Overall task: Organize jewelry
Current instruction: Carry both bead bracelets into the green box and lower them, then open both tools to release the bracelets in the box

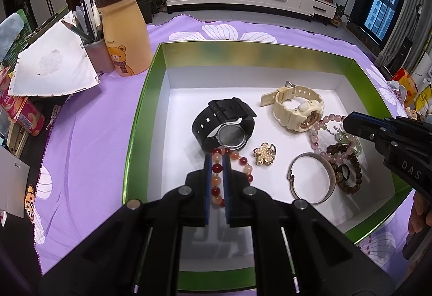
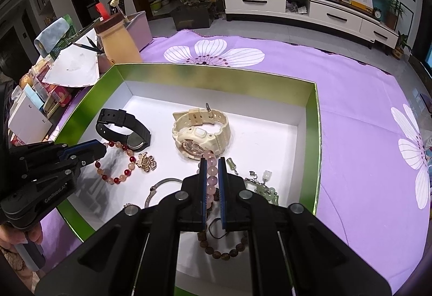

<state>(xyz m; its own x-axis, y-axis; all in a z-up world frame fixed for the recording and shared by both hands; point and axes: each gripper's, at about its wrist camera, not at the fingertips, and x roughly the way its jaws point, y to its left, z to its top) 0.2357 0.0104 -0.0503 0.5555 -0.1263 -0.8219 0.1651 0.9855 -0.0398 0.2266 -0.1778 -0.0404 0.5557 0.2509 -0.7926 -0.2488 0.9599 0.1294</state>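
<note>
Left gripper (image 1: 217,161) clamped on glossy red-and-peach bead bracelet (image 1: 218,174), right gripper (image 2: 212,163) on translucent pink bead bracelet (image 2: 212,180)

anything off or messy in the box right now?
Yes: at the green box's right side, the pink bead bracelet, brown bead bracelet, jade charms and silver bangle are piled overlapping. Watches and brooch lie apart. Nothing looks broken or spilled.

Bright indoor light, sharp centre, fisheye-warped dark corners.
</note>
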